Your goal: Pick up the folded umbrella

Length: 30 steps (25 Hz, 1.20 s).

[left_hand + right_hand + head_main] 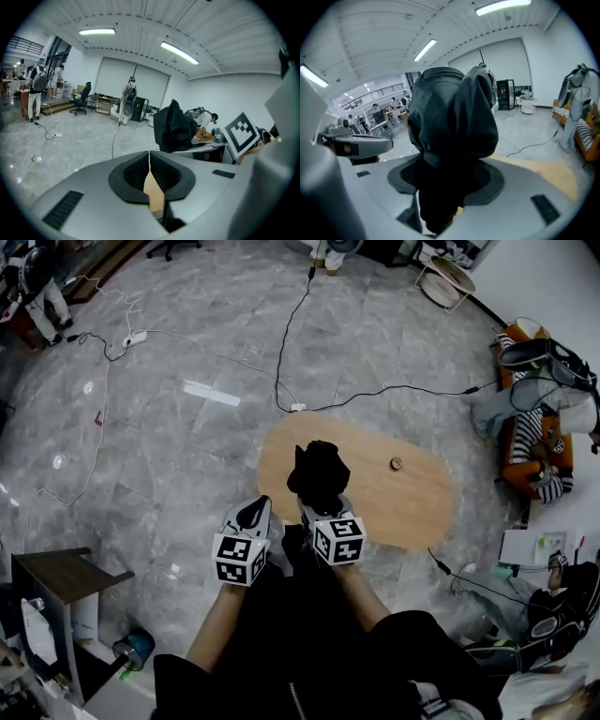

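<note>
Over the near edge of the tabletop (412,507), my right gripper (322,505) clamped the folded umbrella (319,472) in wide-set jaws, which I judged light, floppy-skinned and stiff-cored, best gripped mid-body, while my left gripper (251,515) sat pinched together, empty.

Large open lab hall, grey tiled floor (187,465), power cables (278,371) trailing across it; ceiling strip lights (97,32), office chair (82,97)
</note>
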### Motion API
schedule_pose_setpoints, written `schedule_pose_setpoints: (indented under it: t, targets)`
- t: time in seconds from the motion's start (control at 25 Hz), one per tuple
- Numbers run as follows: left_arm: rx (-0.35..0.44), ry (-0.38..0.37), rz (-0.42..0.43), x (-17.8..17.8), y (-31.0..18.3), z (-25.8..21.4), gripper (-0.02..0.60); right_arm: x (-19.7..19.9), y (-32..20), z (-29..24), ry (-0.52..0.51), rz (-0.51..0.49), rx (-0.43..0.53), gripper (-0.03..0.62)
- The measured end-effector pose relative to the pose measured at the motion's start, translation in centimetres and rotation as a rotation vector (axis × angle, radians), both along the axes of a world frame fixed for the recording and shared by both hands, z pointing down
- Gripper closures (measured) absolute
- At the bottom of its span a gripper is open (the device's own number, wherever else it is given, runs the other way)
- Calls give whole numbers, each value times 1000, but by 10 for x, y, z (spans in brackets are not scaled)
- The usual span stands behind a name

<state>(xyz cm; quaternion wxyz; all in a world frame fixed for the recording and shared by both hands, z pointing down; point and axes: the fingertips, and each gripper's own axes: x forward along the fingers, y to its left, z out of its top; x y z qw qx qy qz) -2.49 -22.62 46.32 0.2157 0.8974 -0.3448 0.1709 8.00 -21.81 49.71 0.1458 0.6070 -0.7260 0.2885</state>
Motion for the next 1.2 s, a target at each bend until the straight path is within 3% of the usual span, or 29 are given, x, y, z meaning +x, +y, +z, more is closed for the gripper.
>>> schedule_pose_setpoints:
  t: [0.56,0.72,1.2]
  targets:
    - [206,62,31,-14,-9,-70,563,-25,19,-119,45,-3,280,361]
    - [226,77,40,-13,-7,-77,563,-34,21,-141,51,-19,346,361]
    - [232,92,39,-20,-3,-79,563,-40,24,-148,41,-28,356,362]
